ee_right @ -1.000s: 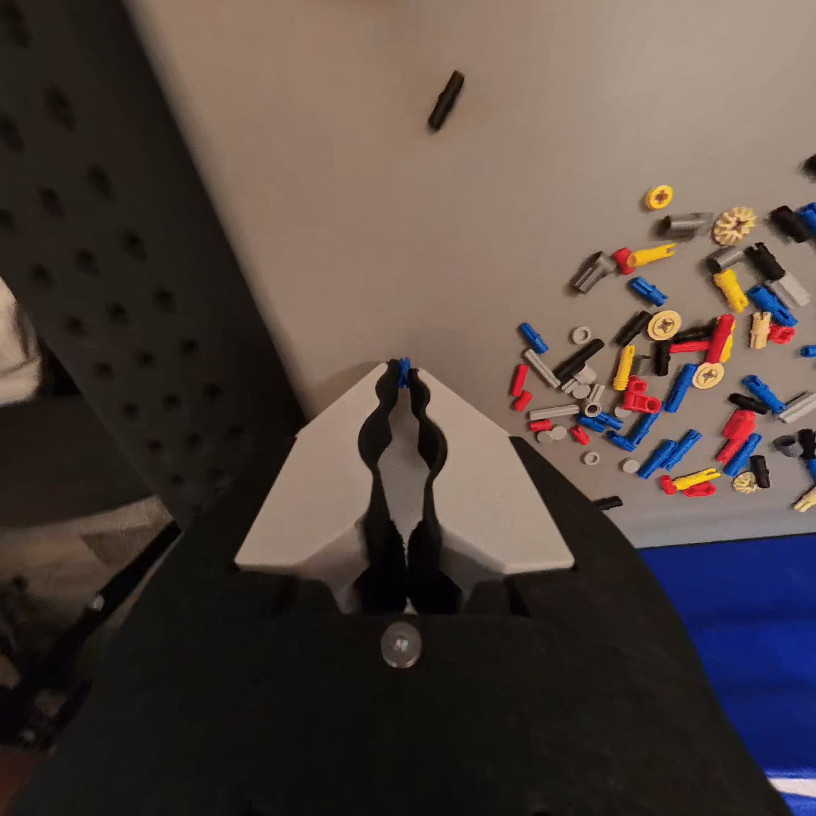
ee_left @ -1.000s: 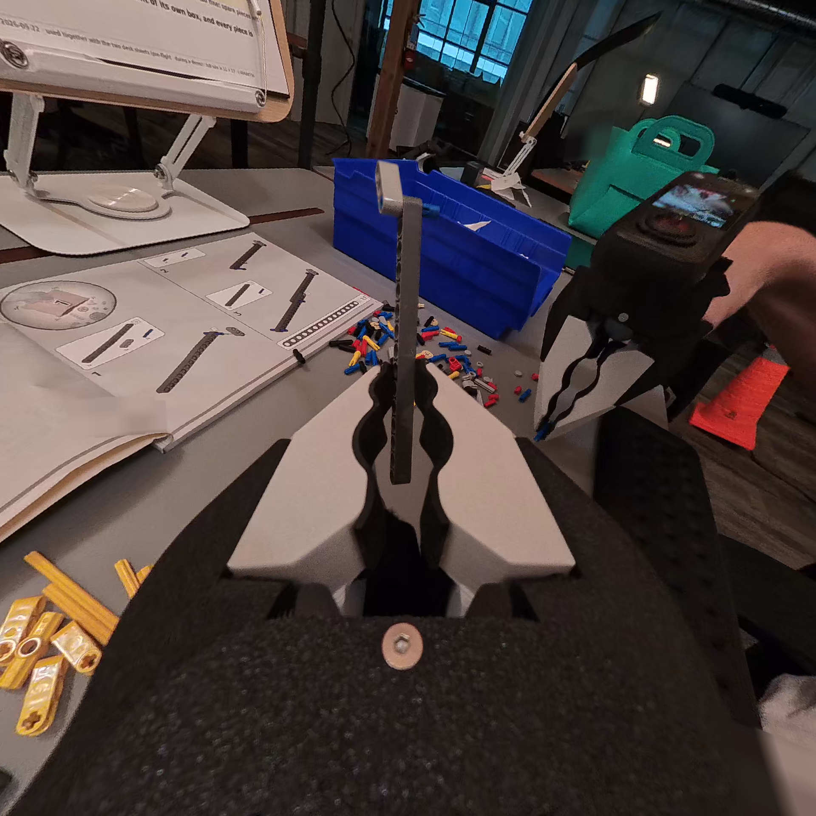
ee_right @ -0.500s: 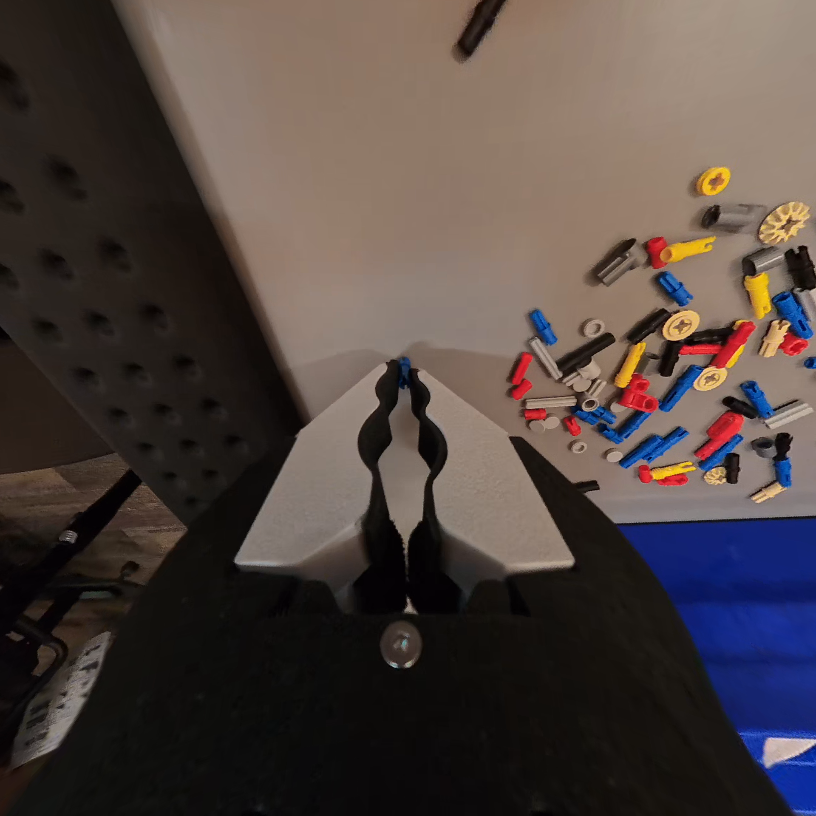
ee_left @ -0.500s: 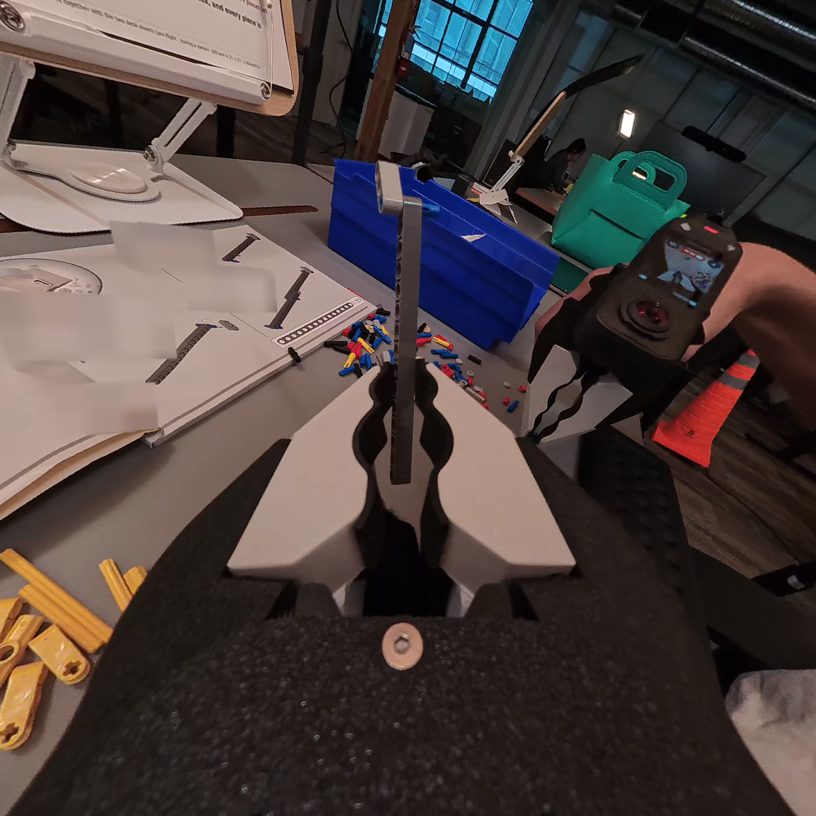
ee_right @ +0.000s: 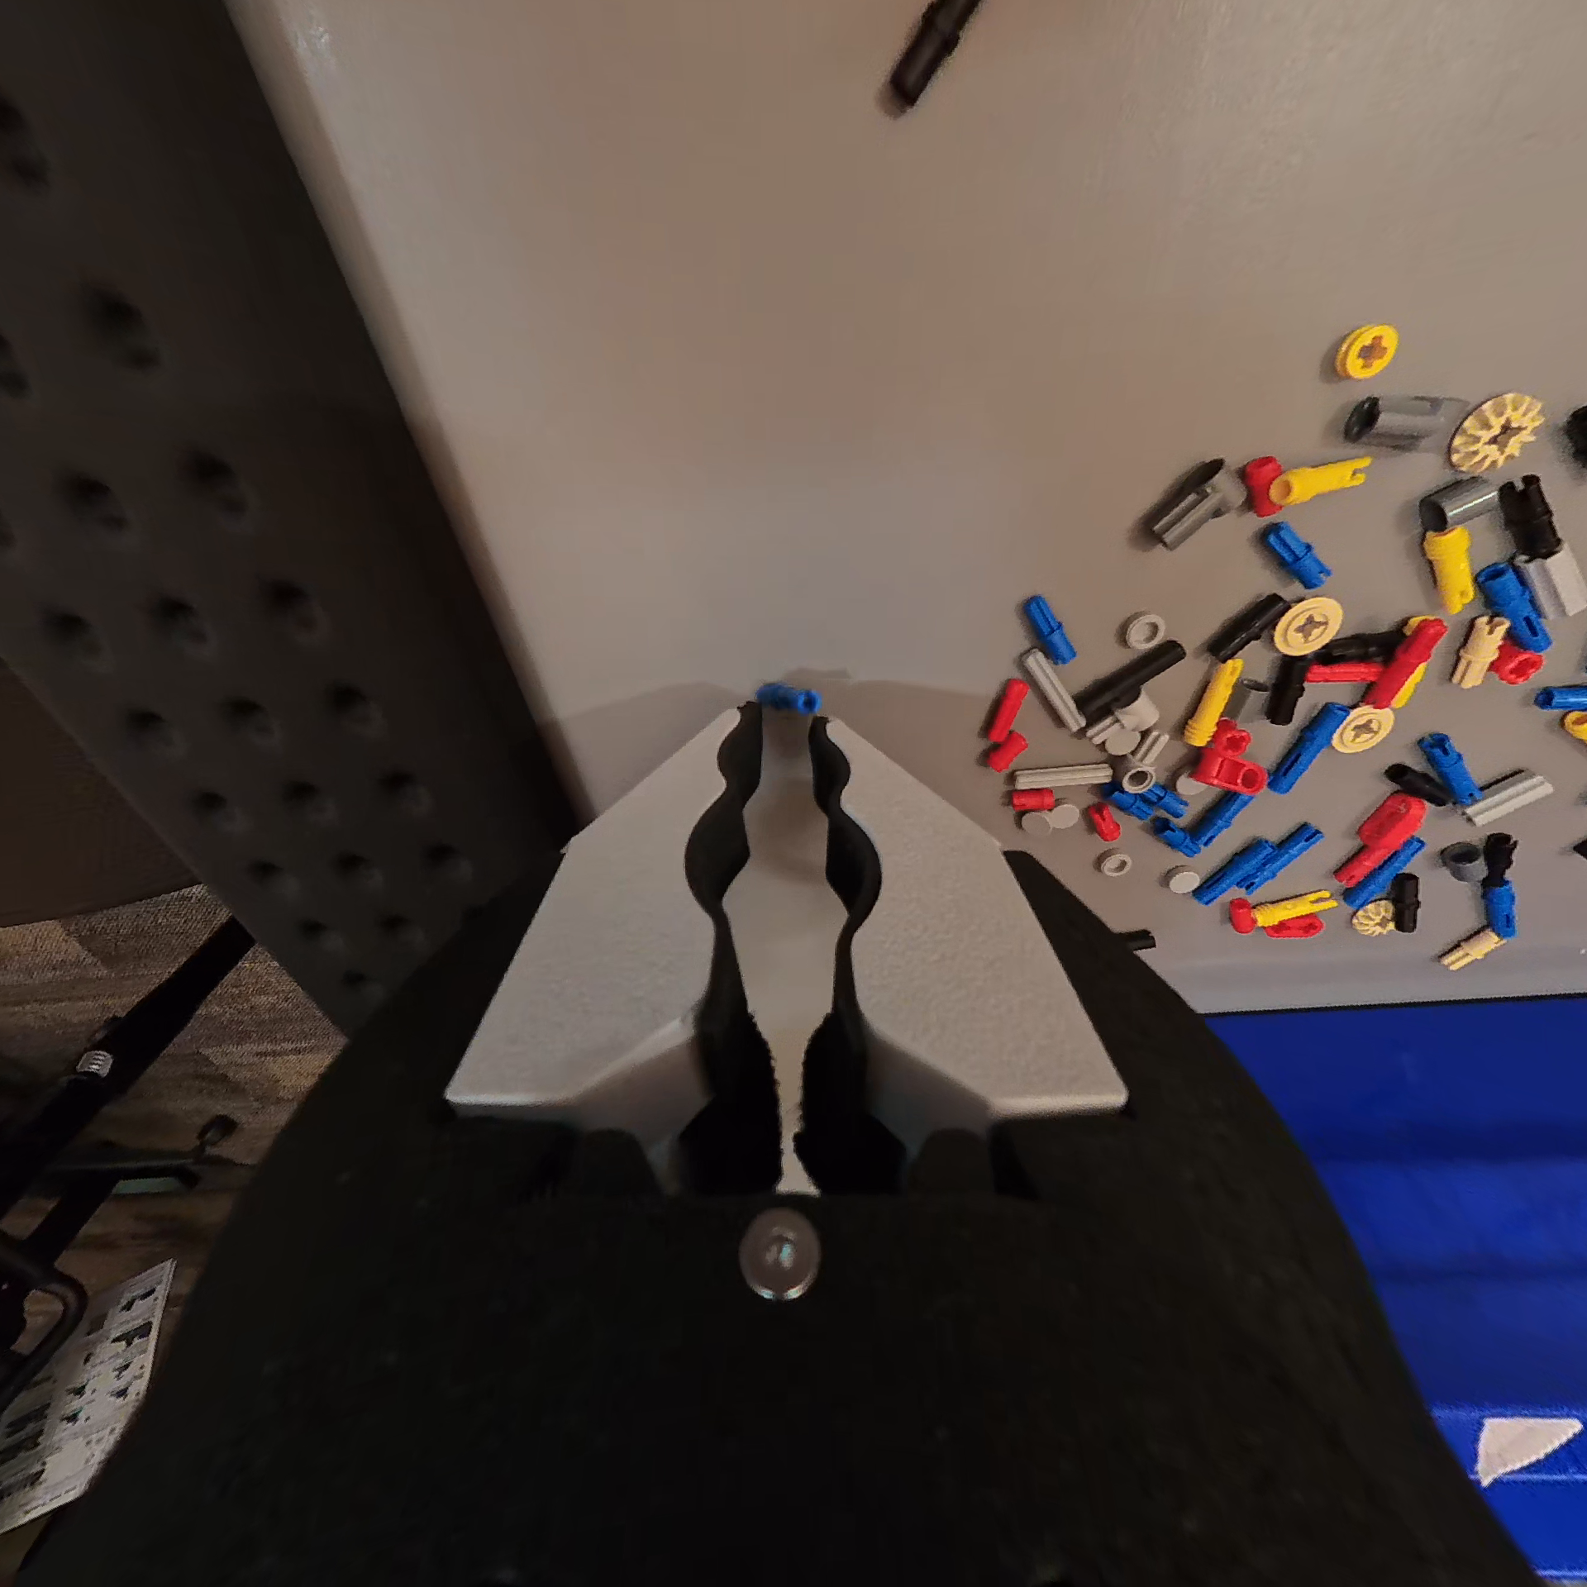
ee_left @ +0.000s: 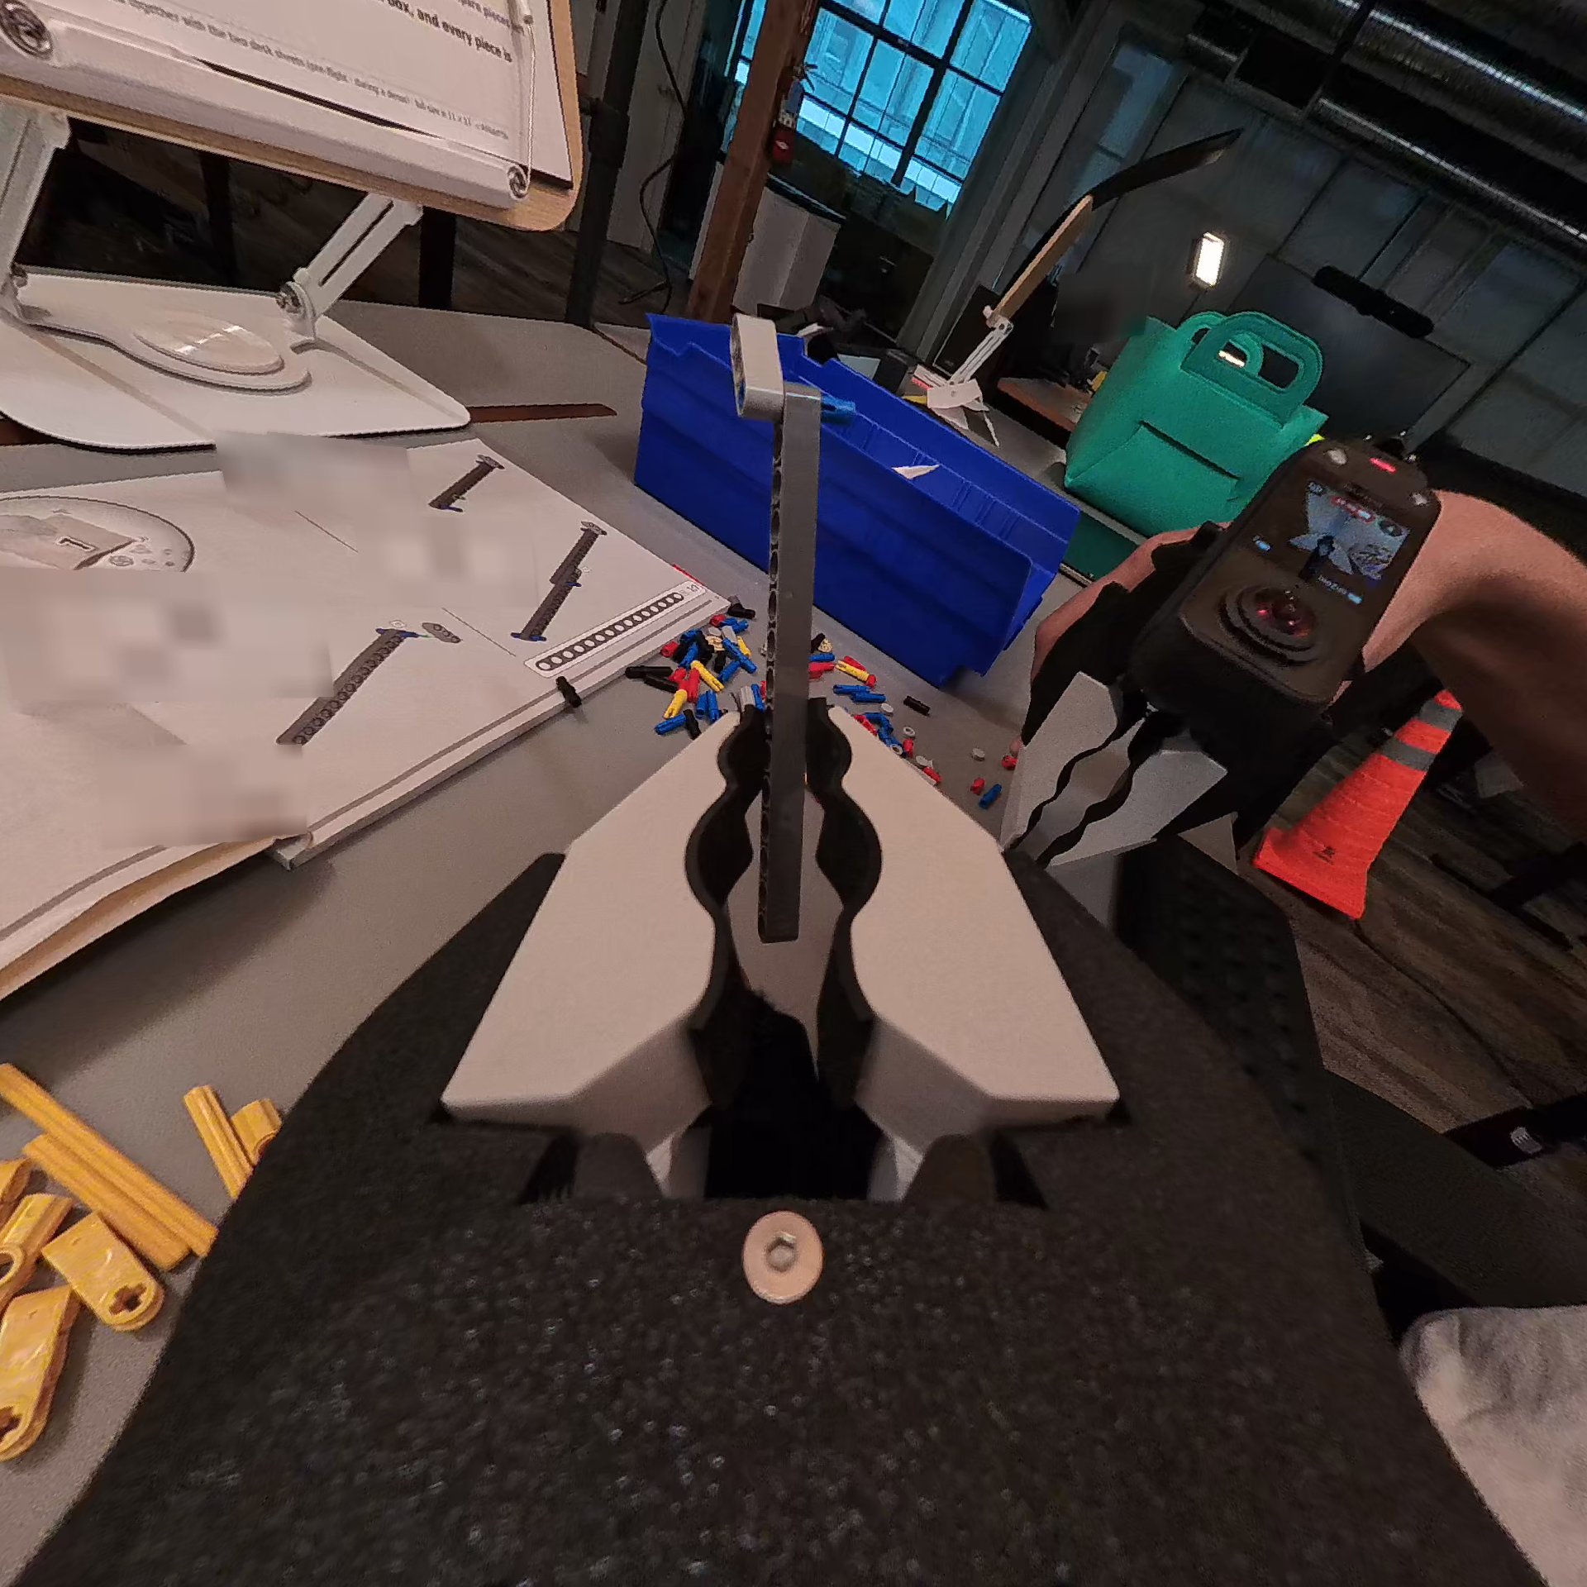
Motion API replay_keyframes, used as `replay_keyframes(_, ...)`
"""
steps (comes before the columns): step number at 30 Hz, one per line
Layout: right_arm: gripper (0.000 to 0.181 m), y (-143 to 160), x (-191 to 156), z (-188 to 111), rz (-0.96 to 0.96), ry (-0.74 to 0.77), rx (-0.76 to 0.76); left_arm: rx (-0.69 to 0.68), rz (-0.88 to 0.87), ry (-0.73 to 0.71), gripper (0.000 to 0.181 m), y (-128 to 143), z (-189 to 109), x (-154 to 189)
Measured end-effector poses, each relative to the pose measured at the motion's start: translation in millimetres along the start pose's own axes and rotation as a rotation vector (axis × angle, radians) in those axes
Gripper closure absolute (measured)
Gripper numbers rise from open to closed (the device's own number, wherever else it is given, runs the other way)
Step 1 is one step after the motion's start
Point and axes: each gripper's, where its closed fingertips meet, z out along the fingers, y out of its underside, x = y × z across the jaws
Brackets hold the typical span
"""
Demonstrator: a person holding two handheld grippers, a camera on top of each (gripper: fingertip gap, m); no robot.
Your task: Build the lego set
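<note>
Grey and long, one holed beam (ee_left: pixel 788 687) is standing upright, clenched between the fingers of the left gripper (ee_left: pixel 786 730); one light-grey short link (ee_left: pixel 754 365) and one blue pin (ee_left: pixel 837 408) are sitting at its top. One small blue pin (ee_right: pixel 786 697) is lying crosswise at the tips of the right gripper (ee_right: pixel 783 730), whose fingers are standing slightly parted; whether they are still pinching it I cannot tell. One scattered pile of small pins (ee_right: pixel 1331 730) is lying on the grey table (ee_right: pixel 773 343) beside one blue bin (ee_left: pixel 902 532), and one open instruction booklet (ee_left: pixel 300 644) is lying to the left.
</note>
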Motion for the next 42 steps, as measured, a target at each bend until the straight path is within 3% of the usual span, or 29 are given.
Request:
replay_keyframes(7,0.17,2,0,0,-0.001,0.018,0.008,0.0,-0.003,0.004,0.173,0,0,1)
replay_keyframes(10,0.167,-7,5,-7,0.027,0.045,0.093,-0.001,-0.003,0.01,0.174,1,1,2)
replay_keyframes(12,0.166,-35,12,-27,0.093,0.057,0.292,0.006,-0.002,0.014,0.174,0,0,3)
replay_keyframes(16,0.151,-111,58,-110,0.45,0.062,0.954,0.036,0.0,0.051,0.174,-5,0,11)
replay_keyframes(18,0.149,-133,72,-147,0.611,-0.039,1.25,0.047,0.015,0.067,0.174,-6,0,16)
replay_keyframes(21,0.153,-144,87,-172,0.722,-0.032,1.453,0.032,0.048,0.065,0.174,-2,3,20)
replay_keyframes(24,0.154,-135,90,-186,0.754,0.076,1.504,0.046,0.051,0.068,0.174,-2,3,22)
replay_keyframes(26,0.14,-125,92,-195,0.728,0.199,1.479,0.021,0.052,0.04,0.174,2,4,16)
replay_keyframes(30,0.119,-134,90,-182,0.538,0.533,1.206,-0.005,0.176,-0.027,0.174,4,5,15)
replay_keyframes(34,0.144,-135,92,-182,0.472,0.82,1.068,-0.038,0.354,-0.096,0.174,9,7,19)
replay_keyframes(35,0.15,-135,92,-180,0.471,0.821,1.044,-0.034,0.391,-0.111,0.174,8,7,20)
replay_keyframes(42,0.14,-131,92,-164,0.562,0.625,1.078,-0.033,0.622,-0.23,0.174,5,2,20)
